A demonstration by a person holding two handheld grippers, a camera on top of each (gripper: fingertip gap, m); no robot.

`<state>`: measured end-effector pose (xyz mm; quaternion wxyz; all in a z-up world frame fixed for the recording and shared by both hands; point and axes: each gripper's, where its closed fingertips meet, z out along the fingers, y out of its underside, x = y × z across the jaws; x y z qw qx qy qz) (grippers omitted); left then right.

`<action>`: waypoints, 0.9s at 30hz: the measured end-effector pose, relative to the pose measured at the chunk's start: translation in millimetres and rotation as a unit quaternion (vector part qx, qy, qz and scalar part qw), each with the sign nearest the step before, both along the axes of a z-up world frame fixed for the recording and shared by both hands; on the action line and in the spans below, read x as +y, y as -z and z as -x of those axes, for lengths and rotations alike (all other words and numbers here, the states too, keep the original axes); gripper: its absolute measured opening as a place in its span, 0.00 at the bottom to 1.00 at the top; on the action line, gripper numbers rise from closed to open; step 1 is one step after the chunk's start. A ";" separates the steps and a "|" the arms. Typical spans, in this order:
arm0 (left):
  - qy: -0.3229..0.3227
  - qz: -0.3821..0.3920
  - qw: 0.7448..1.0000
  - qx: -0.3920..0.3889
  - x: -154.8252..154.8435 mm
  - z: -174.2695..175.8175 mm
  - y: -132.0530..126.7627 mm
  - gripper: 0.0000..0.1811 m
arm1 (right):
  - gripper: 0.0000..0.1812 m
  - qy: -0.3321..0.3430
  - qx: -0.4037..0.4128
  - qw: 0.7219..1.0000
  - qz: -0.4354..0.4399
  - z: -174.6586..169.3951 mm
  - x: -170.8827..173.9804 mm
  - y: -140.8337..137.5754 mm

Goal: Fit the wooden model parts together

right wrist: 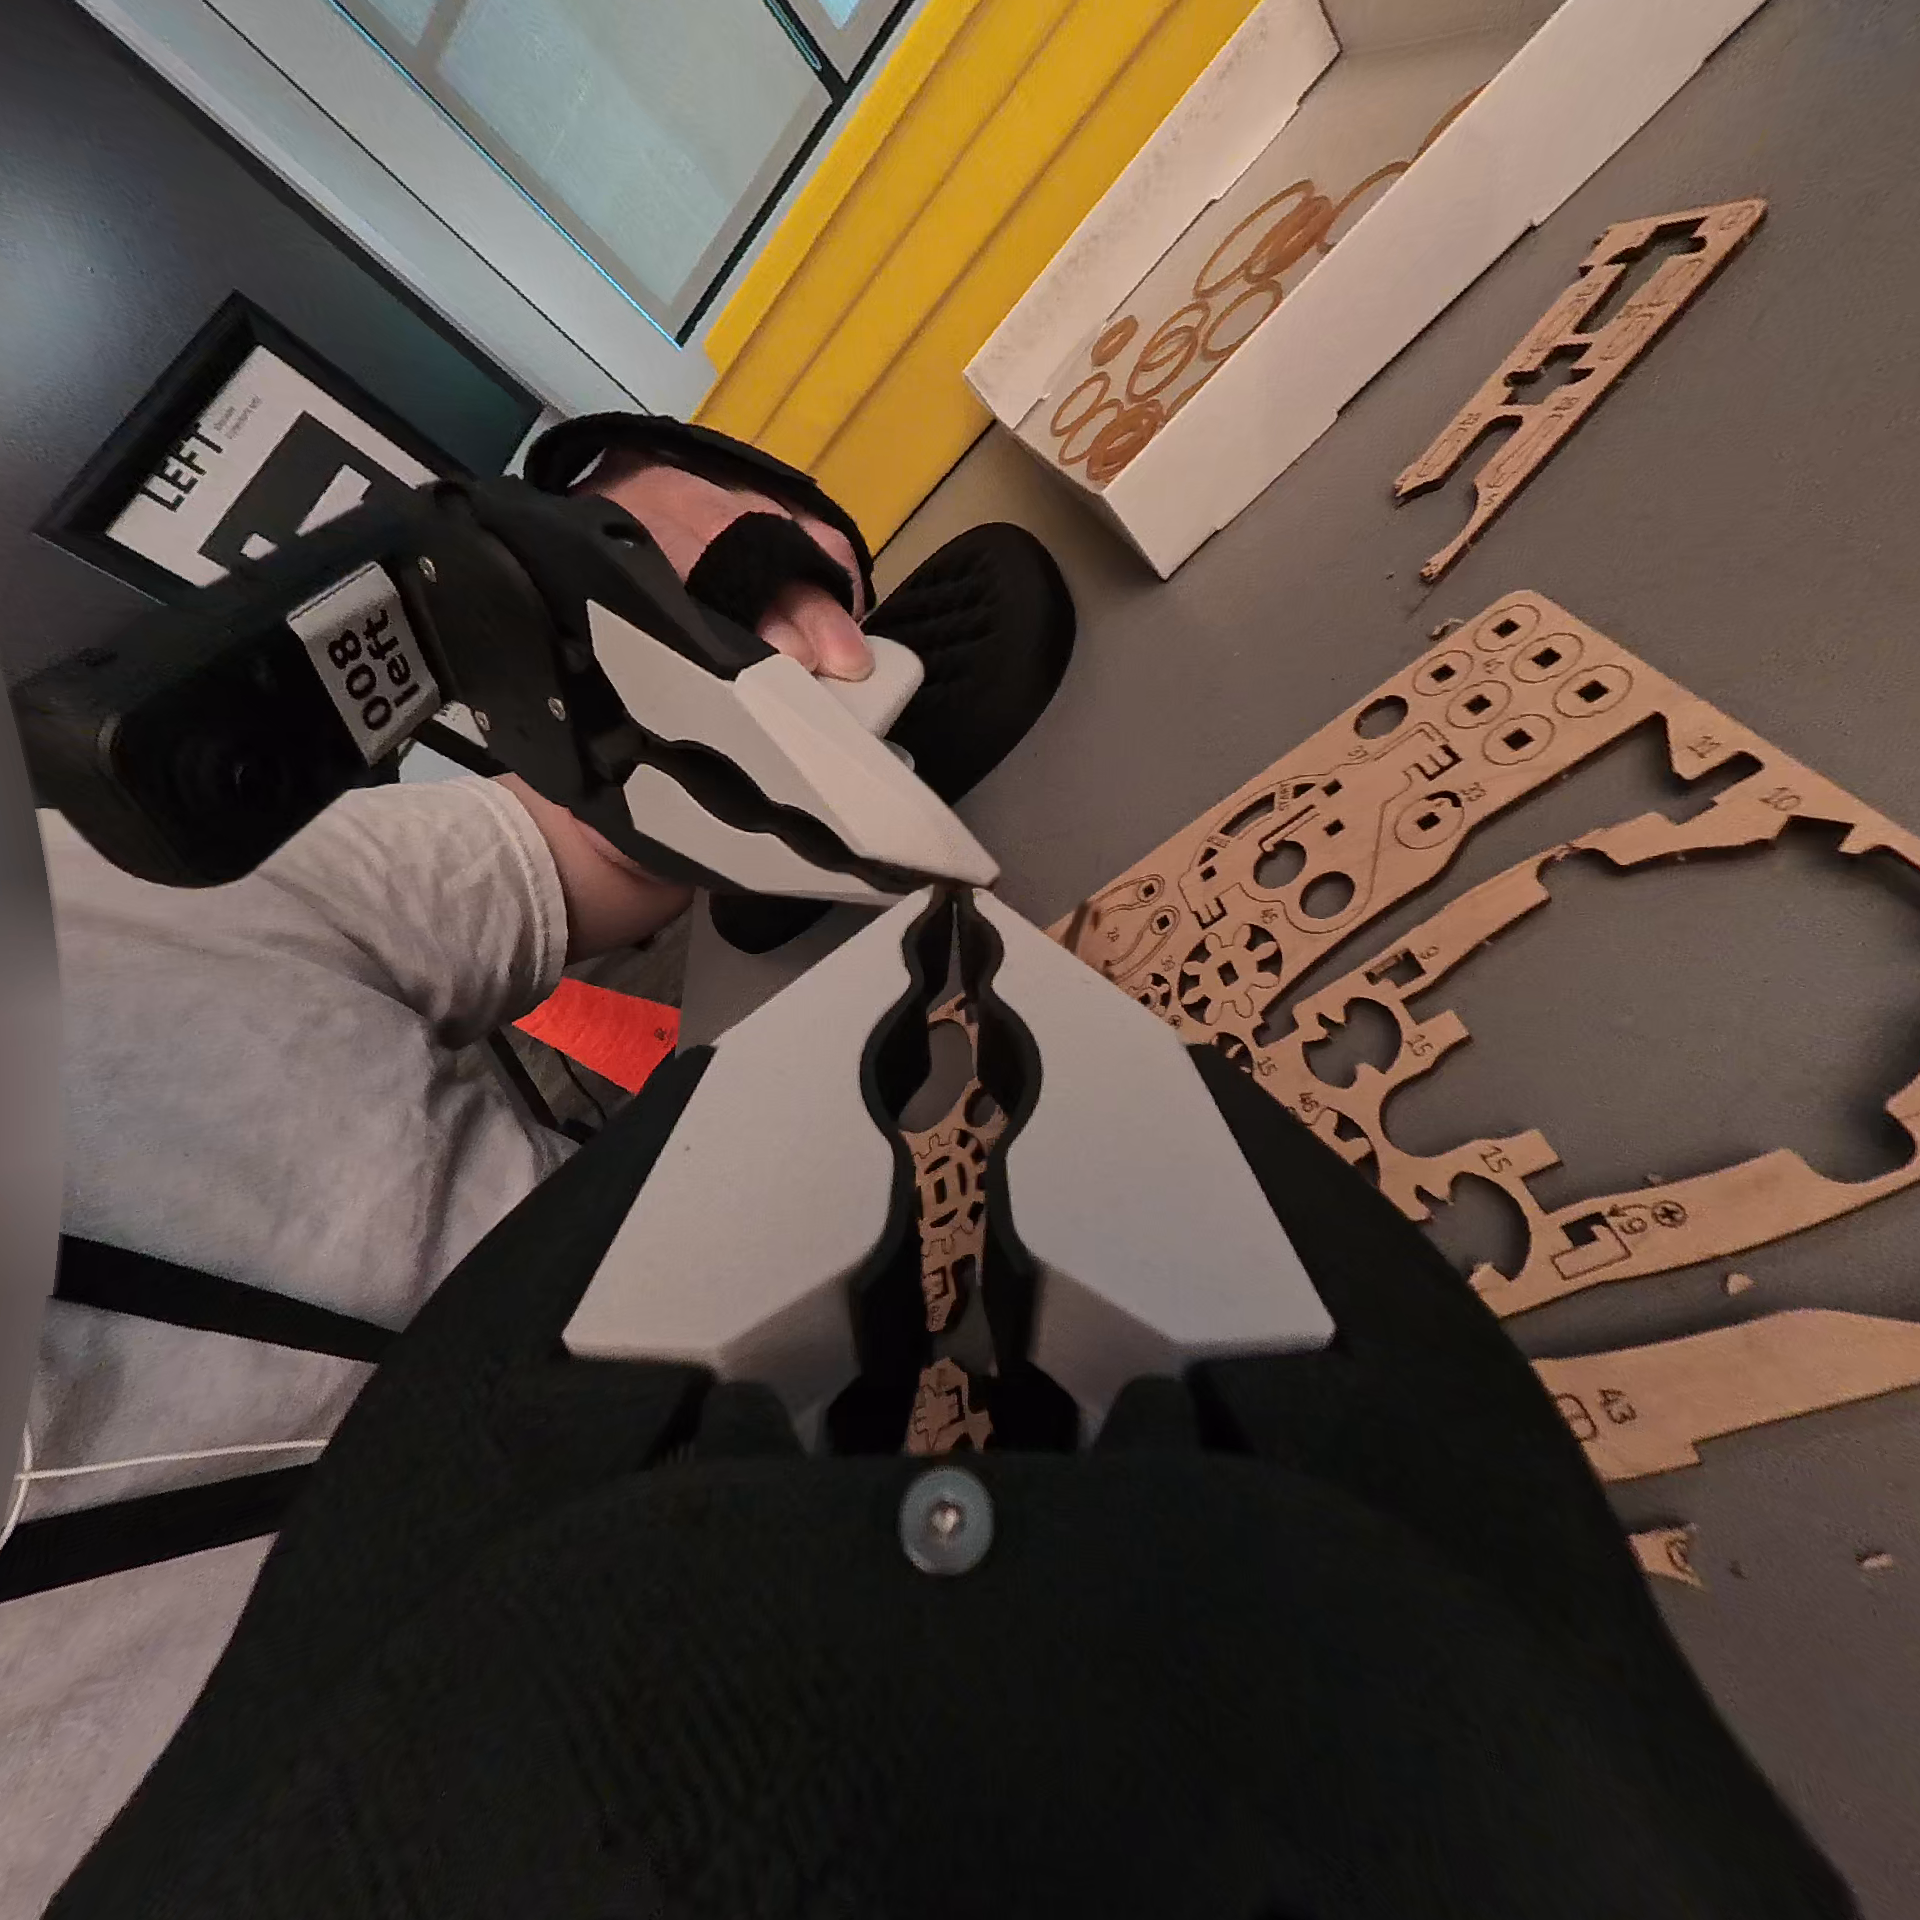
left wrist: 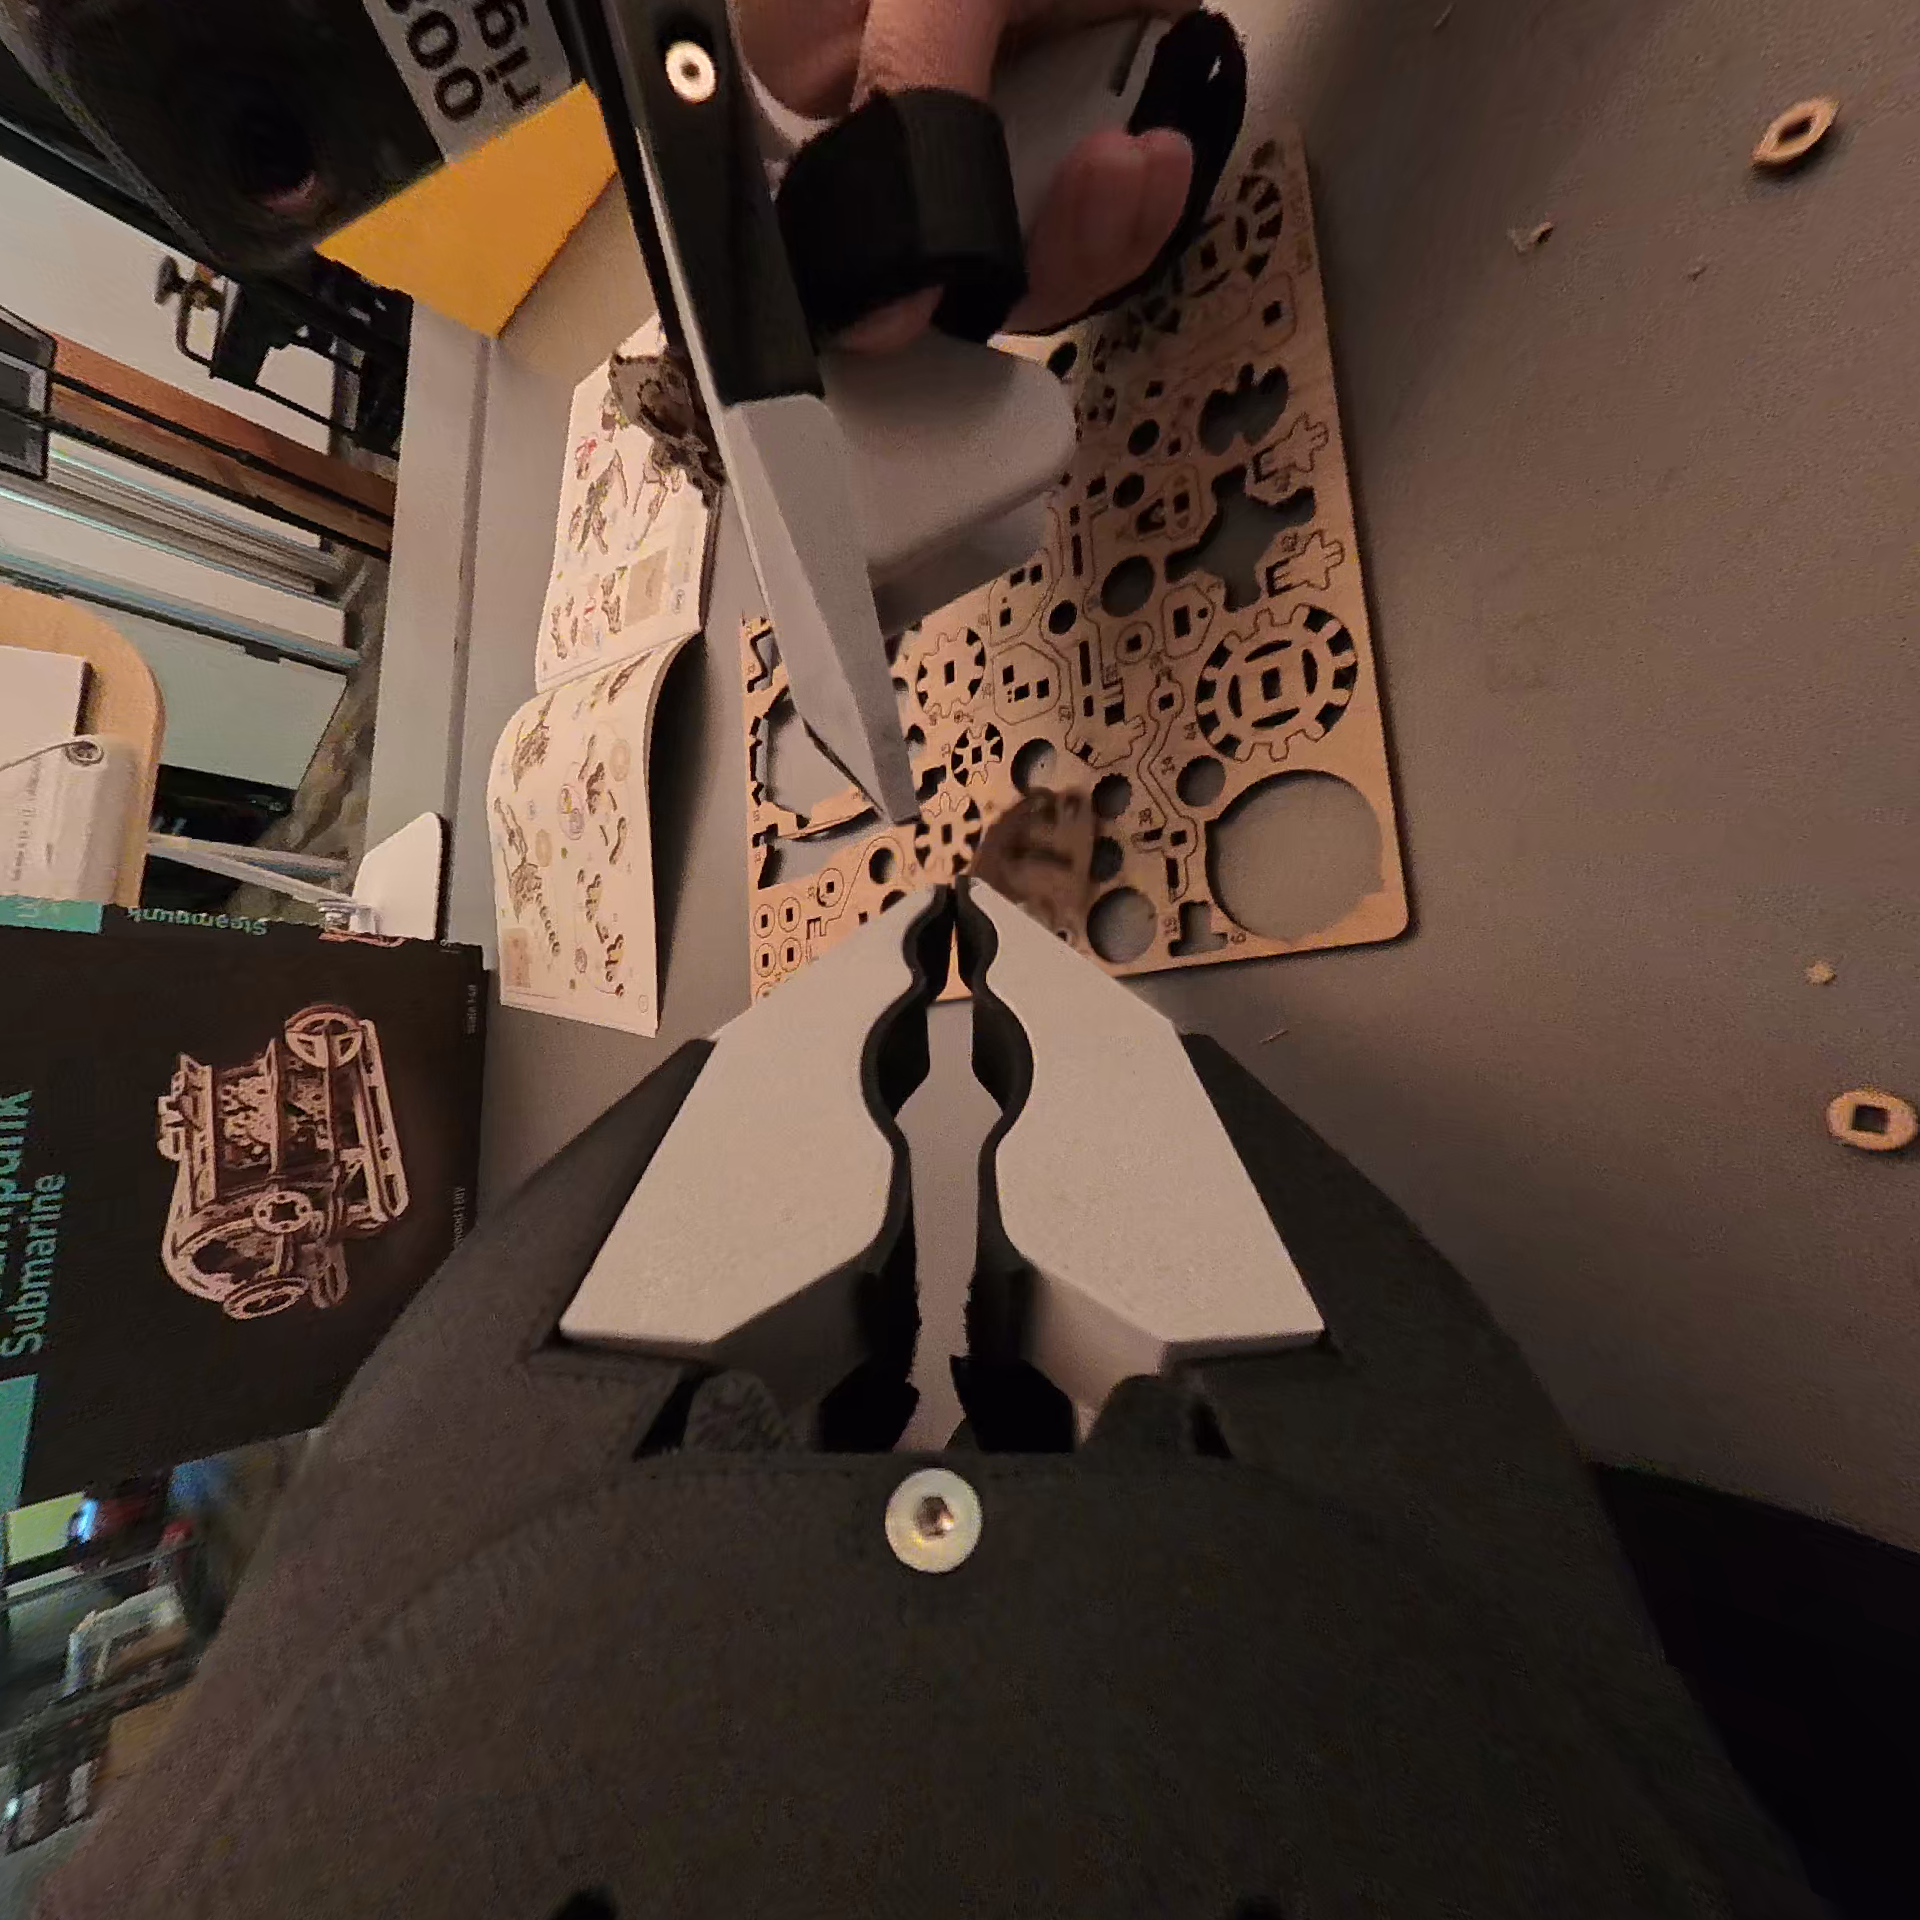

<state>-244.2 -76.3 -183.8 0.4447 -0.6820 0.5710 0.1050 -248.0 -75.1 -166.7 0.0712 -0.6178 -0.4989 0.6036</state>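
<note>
Above the grey tabletop [left wrist: 1610, 644], the two grippers meet tip to tip. The left gripper [left wrist: 954, 896] has its jaws together at the tips; whether anything is pinched there cannot be told. Just beyond its tips hangs a small blurred wooden part [left wrist: 1039, 836], next to the tip of the right gripper [right wrist: 952, 902]. The right gripper's jaws are also nearly together, and what they hold cannot be made out.

Beneath the meeting point, one laser-cut plywood sheet [left wrist: 1288, 665] lies flat, with gears and round holes cut into it and many pieces already punched out. In the right wrist view, one large punched-out plywood frame [right wrist: 1455, 1091] lies under the fingers, and one narrow plywood offcut [right wrist: 1590, 353] lies apart from it, near an open white box [right wrist: 1132, 343] that holds thin wooden rings.

Two small loose wooden washers [left wrist: 1794, 132] lie well apart toward the tabletop's edge. One open instruction booklet [left wrist: 613, 675] lies beside the sheet, and one dark kit box [left wrist: 229, 1184] showing a model stands near it.
</note>
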 end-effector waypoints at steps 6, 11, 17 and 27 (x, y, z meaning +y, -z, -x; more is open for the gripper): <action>-0.009 0.019 1.000 -0.008 1.6 5.7 4.5 0.00 | 0.00 0.001 -0.020 0.999 -0.036 -2.4 4.9 7.5; -0.040 0.064 0.997 -0.027 3.1 17.4 12.5 0.01 | 0.06 0.009 -0.026 0.990 -0.140 -5.0 17.9 14.0; -0.073 0.141 0.974 -0.162 6.6 19.2 3.3 0.07 | 0.12 0.010 -0.025 0.968 -0.251 -3.4 27.8 25.8; -0.088 0.174 0.969 -0.154 6.8 19.7 18.8 0.07 | 0.11 0.002 -0.037 0.935 -0.352 4.4 29.3 39.6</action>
